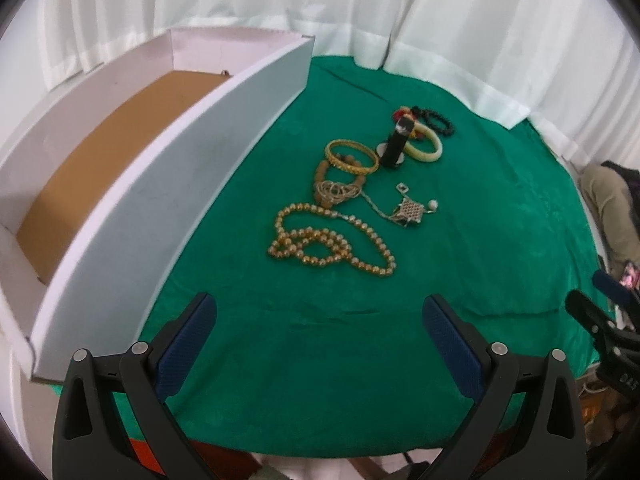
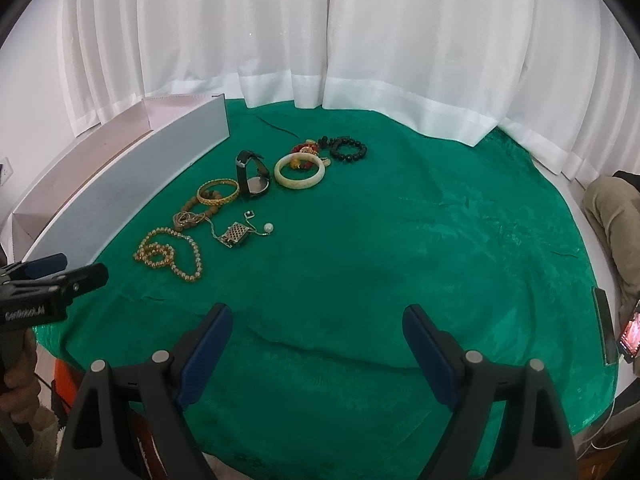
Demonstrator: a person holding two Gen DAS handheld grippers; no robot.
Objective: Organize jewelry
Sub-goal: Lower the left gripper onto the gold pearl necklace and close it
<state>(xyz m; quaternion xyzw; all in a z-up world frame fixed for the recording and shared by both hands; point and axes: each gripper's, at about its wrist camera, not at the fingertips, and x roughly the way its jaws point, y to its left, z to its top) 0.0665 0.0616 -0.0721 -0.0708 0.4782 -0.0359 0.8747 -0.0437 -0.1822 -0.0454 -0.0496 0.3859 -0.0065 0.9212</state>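
Jewelry lies in a loose row on the green cloth (image 1: 320,340): a gold bead necklace (image 1: 332,242), a chain necklace with a square pendant (image 1: 408,211), gold bangles (image 1: 351,156), a black watch (image 1: 394,144), a pale jade bangle (image 1: 425,145) and a black bead bracelet (image 1: 438,120). The same pieces show in the right wrist view, with the bead necklace (image 2: 170,252) nearest and the jade bangle (image 2: 299,172) farther back. A long white box (image 1: 168,184) with a brown floor stands at the left. My left gripper (image 1: 320,320) and right gripper (image 2: 318,330) are open and empty, short of the jewelry.
White curtains (image 2: 320,40) hang behind the table. The box's white wall (image 2: 120,204) runs along the left of the cloth. A person's leg (image 2: 612,208) and a phone (image 2: 630,338) are at the right edge. The left gripper's fingers (image 2: 88,276) show at the right wrist view's left.
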